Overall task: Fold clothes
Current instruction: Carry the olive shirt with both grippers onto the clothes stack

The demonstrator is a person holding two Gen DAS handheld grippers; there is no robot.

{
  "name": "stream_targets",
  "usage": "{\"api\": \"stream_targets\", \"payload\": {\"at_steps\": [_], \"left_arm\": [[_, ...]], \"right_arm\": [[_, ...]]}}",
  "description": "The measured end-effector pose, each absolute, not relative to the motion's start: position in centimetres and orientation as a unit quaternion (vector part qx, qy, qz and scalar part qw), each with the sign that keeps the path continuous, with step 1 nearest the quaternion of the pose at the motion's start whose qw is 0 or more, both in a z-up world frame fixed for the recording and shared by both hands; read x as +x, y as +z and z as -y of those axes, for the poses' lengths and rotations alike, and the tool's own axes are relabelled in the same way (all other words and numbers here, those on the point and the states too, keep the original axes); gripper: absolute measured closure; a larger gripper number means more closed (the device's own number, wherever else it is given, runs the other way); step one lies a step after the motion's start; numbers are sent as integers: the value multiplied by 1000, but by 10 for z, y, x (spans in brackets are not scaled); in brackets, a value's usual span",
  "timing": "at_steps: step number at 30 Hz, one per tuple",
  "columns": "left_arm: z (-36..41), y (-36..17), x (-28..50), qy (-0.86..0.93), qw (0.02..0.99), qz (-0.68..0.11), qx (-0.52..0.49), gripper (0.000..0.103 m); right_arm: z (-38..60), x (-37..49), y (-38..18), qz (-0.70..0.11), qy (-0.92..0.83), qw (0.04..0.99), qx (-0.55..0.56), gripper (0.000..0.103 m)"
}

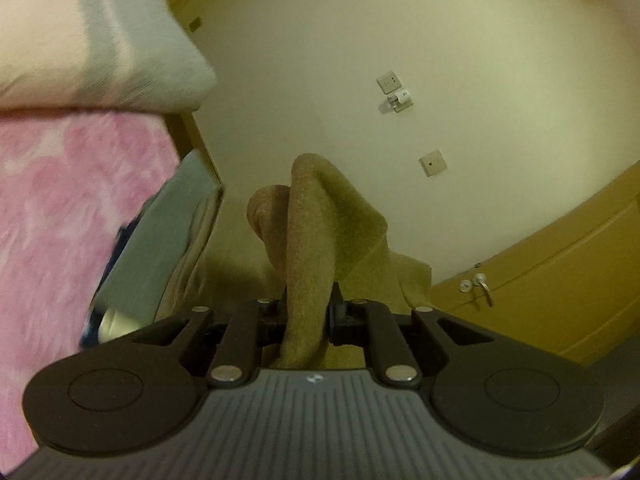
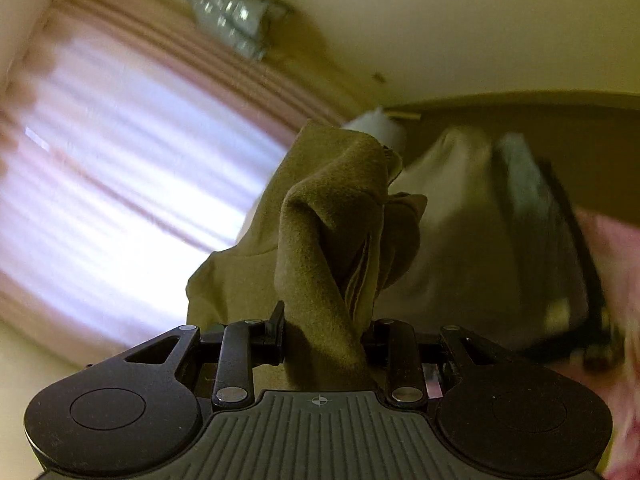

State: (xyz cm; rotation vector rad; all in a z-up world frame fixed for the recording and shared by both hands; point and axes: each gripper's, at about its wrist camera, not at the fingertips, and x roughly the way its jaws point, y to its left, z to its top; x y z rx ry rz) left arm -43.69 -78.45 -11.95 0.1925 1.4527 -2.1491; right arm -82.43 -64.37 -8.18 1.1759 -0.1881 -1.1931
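Observation:
An olive-brown knitted garment (image 1: 316,232) is bunched between the fingers of my left gripper (image 1: 308,312), which is shut on it and holds it up in the air, pointing at a pale wall. The same olive-brown garment (image 2: 332,216) hangs in thick folds from my right gripper (image 2: 324,332), which is also shut on it and raised. The fingertips of both grippers are hidden by the cloth.
In the left wrist view, a pink fluffy blanket (image 1: 60,216) and a folded pale bedcover (image 1: 80,40) lie at the left, a yellow wooden door (image 1: 560,288) at the right. The right wrist view shows a pink curtain (image 2: 120,152) and a pale pillow (image 2: 460,208).

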Motion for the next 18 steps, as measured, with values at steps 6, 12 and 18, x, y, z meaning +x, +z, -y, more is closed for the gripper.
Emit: {"api": "stream_targets", "payload": {"at_steps": [6, 12, 18], "left_arm": [[851, -136, -501, -800, 275, -521, 112, 92], [891, -159, -524, -786, 301, -524, 131, 82], [894, -128, -508, -799, 371, -459, 117, 78]], "right_arm": [[698, -864, -110, 91, -536, 644, 538, 73], [724, -887, -146, 70, -574, 597, 556, 56], [692, -882, -103, 7, -703, 564, 432, 29]]}}
